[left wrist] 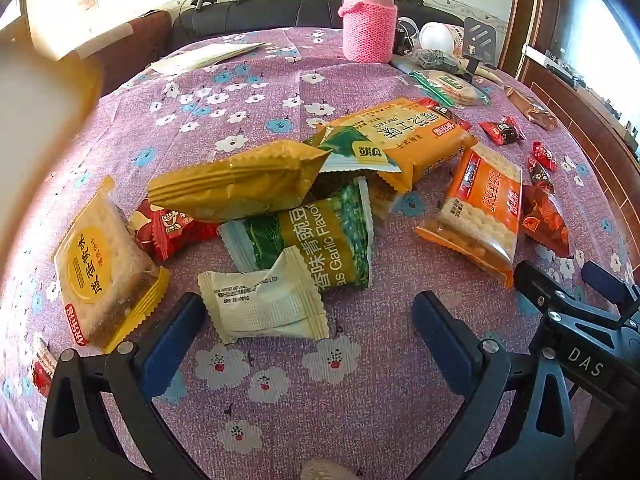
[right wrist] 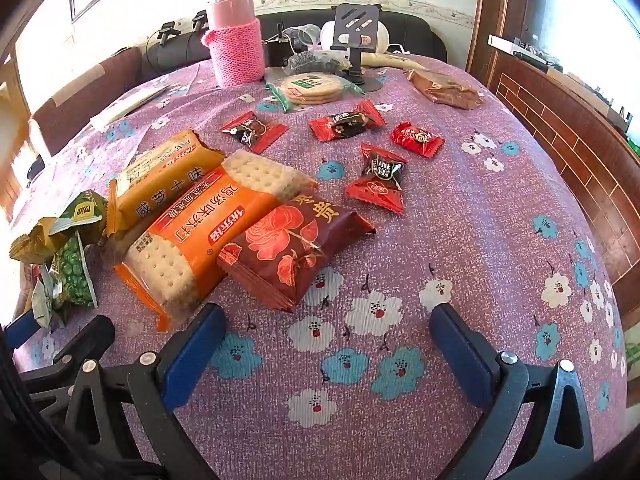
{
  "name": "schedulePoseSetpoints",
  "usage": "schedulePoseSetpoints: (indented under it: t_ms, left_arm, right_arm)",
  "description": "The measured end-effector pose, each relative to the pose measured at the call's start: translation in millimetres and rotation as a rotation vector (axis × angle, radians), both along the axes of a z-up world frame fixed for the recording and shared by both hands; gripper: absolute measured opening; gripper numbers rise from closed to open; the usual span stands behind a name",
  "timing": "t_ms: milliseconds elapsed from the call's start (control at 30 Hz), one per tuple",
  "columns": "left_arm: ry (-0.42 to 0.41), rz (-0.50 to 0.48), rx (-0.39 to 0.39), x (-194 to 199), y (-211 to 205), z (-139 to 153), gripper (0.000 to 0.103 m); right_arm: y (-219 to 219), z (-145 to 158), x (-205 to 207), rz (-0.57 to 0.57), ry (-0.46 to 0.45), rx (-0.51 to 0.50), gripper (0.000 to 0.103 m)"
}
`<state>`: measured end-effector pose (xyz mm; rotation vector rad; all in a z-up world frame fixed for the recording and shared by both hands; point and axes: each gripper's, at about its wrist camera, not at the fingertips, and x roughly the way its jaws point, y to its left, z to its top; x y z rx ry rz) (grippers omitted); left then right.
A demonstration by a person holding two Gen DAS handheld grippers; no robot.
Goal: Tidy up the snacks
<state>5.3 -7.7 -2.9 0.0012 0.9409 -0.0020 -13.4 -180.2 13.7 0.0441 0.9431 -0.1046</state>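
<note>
Snack packets lie on a purple flowered tablecloth (left wrist: 360,400). My left gripper (left wrist: 308,320) is open, with a cream packet (left wrist: 264,304) just ahead between its fingers. Behind it lie a green garlic pea bag (left wrist: 312,236), a gold packet (left wrist: 236,180), a yellow cracker pack (left wrist: 104,268) and a small red packet (left wrist: 172,228). My right gripper (right wrist: 326,332) is open and empty over bare cloth. Ahead of it lie a dark red flower packet (right wrist: 292,248), an orange soda cracker pack (right wrist: 204,228) and several small red candies (right wrist: 378,180).
A pink flask in a knitted sleeve (right wrist: 236,36) stands at the back, next to a round biscuit pack (right wrist: 312,88), a black phone stand (right wrist: 356,36) and a brown packet (right wrist: 444,88). A dark sofa runs behind the table. A brick-patterned wall (right wrist: 560,140) is at the right.
</note>
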Motion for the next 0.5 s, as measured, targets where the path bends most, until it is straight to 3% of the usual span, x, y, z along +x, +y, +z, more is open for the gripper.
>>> schedulePoseSetpoints:
  t_ms: [500]
  left_arm:
    - [0.0,-0.001,0.0,-3.8,5.6,1.7,0.103]
  right_arm:
    - [-0.8,-0.1,1.0,0.0,0.0,-0.001,0.103]
